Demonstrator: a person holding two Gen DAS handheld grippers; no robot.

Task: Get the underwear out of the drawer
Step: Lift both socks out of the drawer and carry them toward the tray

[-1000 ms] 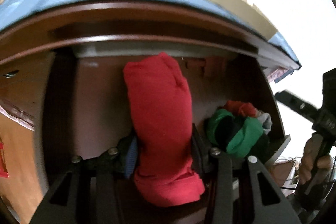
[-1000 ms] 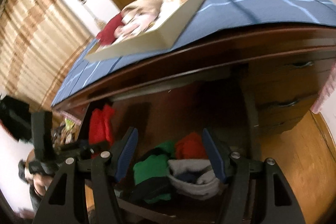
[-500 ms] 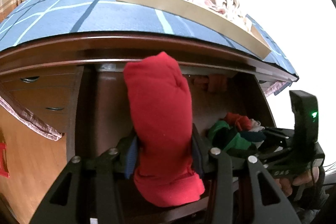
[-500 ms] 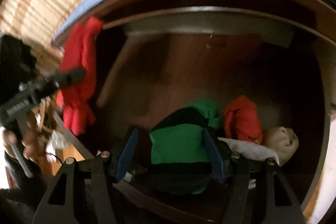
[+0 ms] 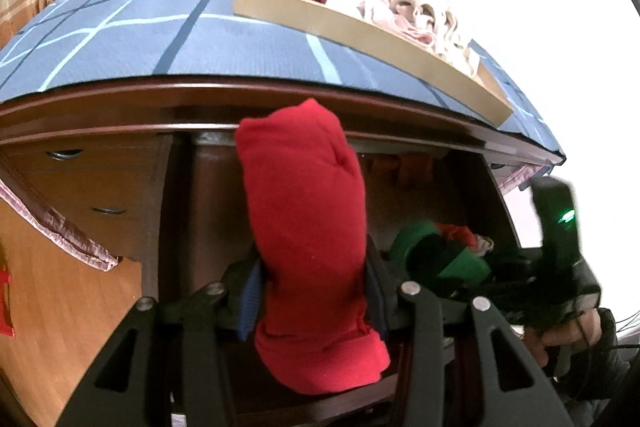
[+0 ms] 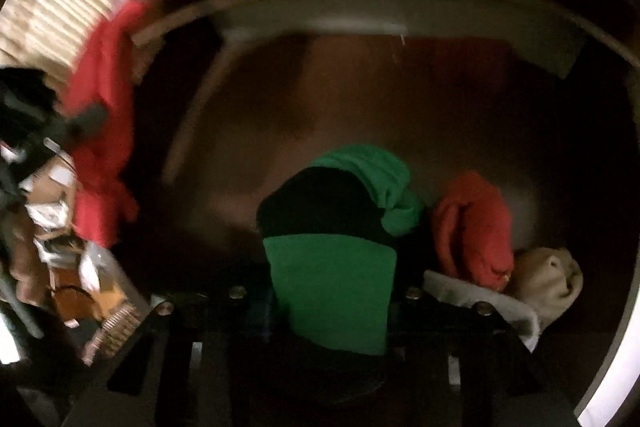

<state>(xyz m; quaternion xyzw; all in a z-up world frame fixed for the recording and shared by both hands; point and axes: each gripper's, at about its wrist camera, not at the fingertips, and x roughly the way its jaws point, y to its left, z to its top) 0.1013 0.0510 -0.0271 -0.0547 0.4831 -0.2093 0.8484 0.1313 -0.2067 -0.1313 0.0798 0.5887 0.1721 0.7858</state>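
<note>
My left gripper (image 5: 312, 291) is shut on a red underwear (image 5: 308, 227) and holds it up in front of the open wooden drawer (image 5: 192, 195). My right gripper (image 6: 328, 303) is inside the drawer, its jaws closed around a green and black underwear (image 6: 332, 275). In the left wrist view the right gripper's body (image 5: 556, 251) shows at the right over the green piece (image 5: 460, 267). In the right wrist view the lifted red underwear (image 6: 100, 147) hangs at the left.
An orange-red piece (image 6: 472, 227), a beige piece (image 6: 548, 279) and a grey piece (image 6: 480, 299) lie at the drawer's right. A wooden tray (image 5: 360, 31) with clothes sits on the blue checked dresser top (image 5: 160, 39). Closed drawers (image 5: 80, 187) are at left.
The left gripper has risen with the red underwear, so more of the dresser top shows. The right gripper has gone down into the drawer and closed around the green and black underwear.
</note>
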